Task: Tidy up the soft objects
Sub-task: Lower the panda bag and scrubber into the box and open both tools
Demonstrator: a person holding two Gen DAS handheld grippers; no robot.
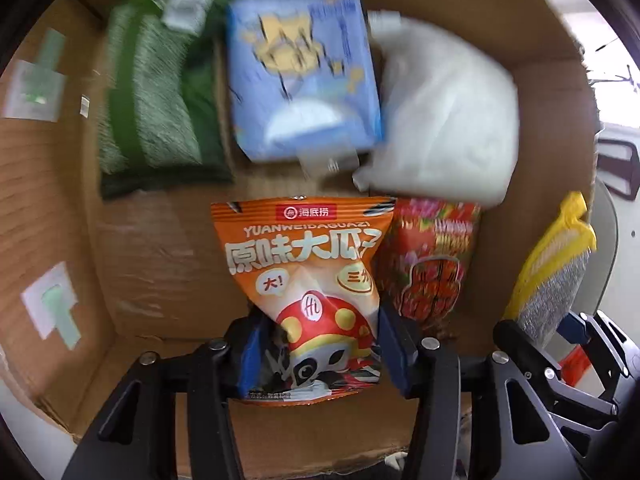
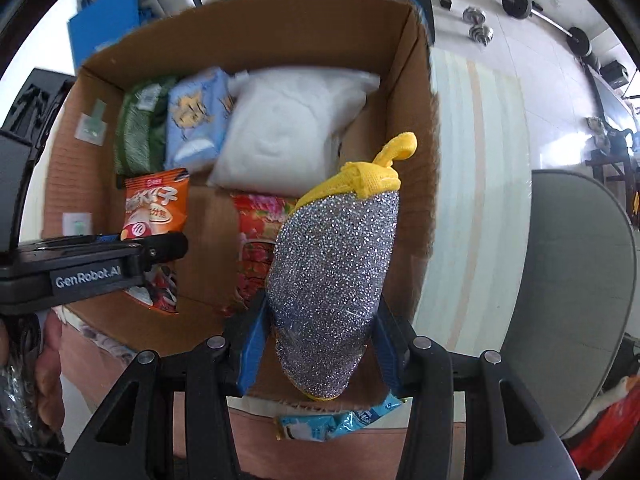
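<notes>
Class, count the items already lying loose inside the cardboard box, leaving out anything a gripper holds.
4: green pack back left, blue pack beside it, white pillow back right, red floral packet in front. More may hide underneath.

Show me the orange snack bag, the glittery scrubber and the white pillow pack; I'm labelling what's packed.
orange snack bag (image 1: 304, 264): left wrist view, middle of its printed front.
glittery scrubber (image 2: 334, 276): right wrist view, centre of the silver face.
white pillow pack (image 2: 286, 138): right wrist view, middle of its top.

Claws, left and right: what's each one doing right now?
Left claw: closed on the orange snack bag.
Right claw: closed on the silver scrubber.
</notes>
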